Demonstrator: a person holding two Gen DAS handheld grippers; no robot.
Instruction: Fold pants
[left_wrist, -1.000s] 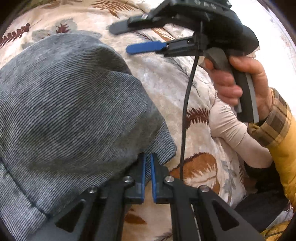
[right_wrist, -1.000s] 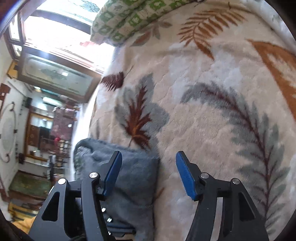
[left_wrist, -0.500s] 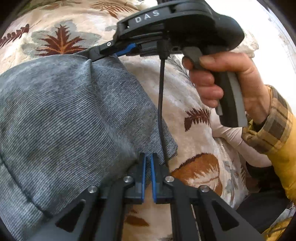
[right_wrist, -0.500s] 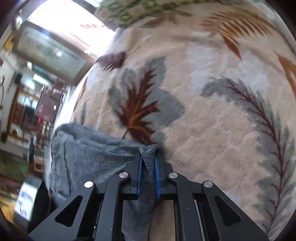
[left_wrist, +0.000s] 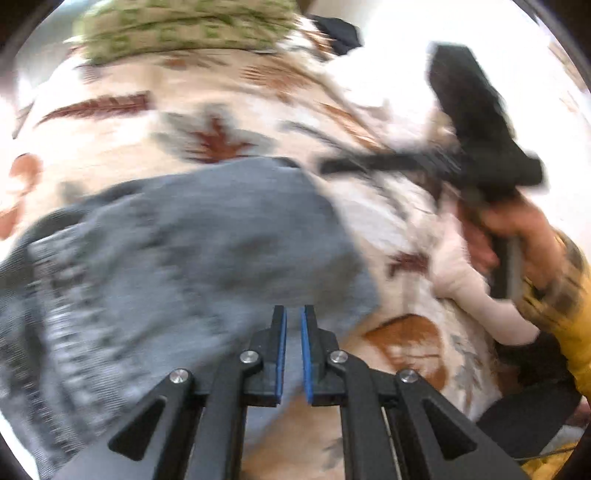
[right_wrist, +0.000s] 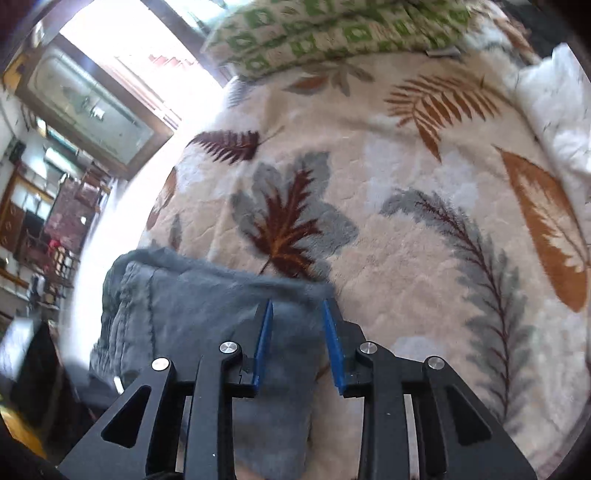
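Observation:
The grey pants (left_wrist: 192, 251) lie folded on a leaf-patterned blanket (left_wrist: 229, 96). My left gripper (left_wrist: 291, 314) is shut at their near edge, and grey cloth shows in the thin gap between the pads. This view is blurred. My right gripper (left_wrist: 327, 166) reaches in from the right, held by a hand (left_wrist: 517, 229), its tips just off the pants' far corner. In the right wrist view the right gripper (right_wrist: 297, 310) has its jaws opening. The pants (right_wrist: 192, 306) lie under and between the blue pads (right_wrist: 264, 332), which do not press on them.
A green-and-white checked pillow (right_wrist: 332, 33) lies at the far end of the blanket (right_wrist: 406, 221), with a white cushion (right_wrist: 557, 110) at the right. The bed's edge runs just left of the pants, with a window and furniture beyond it.
The right gripper closed on the pants' far corner half a second ago and has now let it go, jaws apart. Both grippers rose and tipped up, bringing the pillow into view.

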